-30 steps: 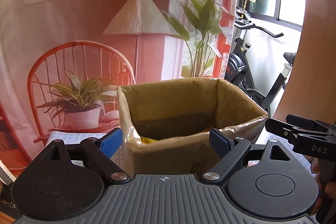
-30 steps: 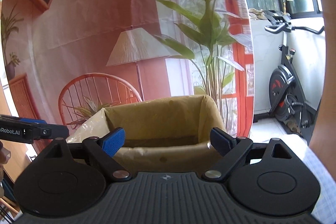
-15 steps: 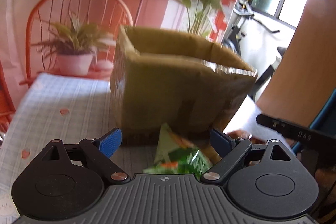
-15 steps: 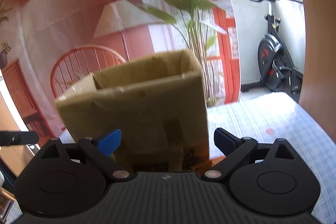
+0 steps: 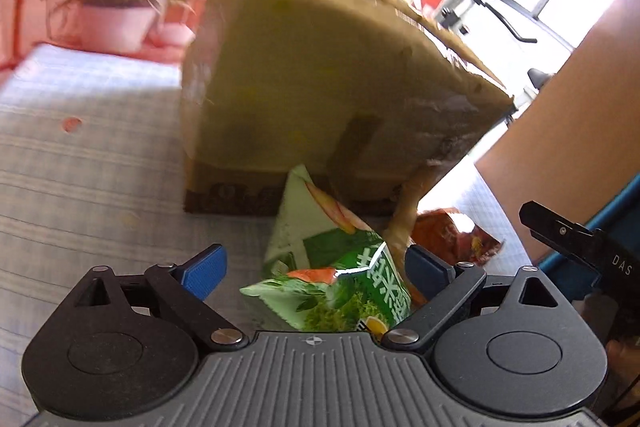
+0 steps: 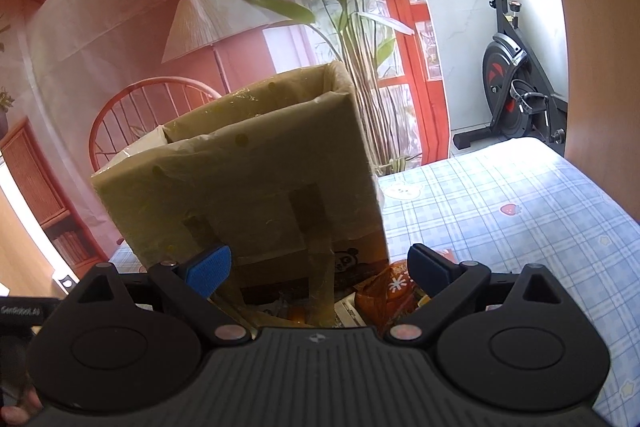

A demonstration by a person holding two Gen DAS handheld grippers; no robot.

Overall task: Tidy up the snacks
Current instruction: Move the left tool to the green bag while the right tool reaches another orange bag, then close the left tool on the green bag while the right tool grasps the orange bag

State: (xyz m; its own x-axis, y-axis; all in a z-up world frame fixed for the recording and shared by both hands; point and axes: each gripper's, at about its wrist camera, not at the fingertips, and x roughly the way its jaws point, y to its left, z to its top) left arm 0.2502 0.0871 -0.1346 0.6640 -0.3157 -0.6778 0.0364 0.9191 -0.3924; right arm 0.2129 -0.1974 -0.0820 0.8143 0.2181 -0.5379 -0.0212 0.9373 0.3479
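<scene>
A tall open cardboard box (image 5: 320, 75) wrapped in tape stands on the checked tablecloth; it also shows in the right wrist view (image 6: 248, 187). A green snack bag (image 5: 332, 267) lies in front of it, between the jaws of my open left gripper (image 5: 316, 267), not gripped. A red-orange snack bag (image 5: 452, 235) lies to its right. My right gripper (image 6: 320, 267) is open and empty, low in front of the box, with an orange snack bag (image 6: 384, 291) and other packets just below its right finger.
The blue-checked tablecloth (image 6: 520, 211) stretches to the right and to the left (image 5: 80, 155) of the box. A printed backdrop hangs behind. An exercise bike (image 6: 512, 83) stands beyond the table. The other gripper shows at the right edge (image 5: 576, 243).
Both grippers have dropped from box-rim height down to the table in front of the box. The snack bags have come into view. Both stay open.
</scene>
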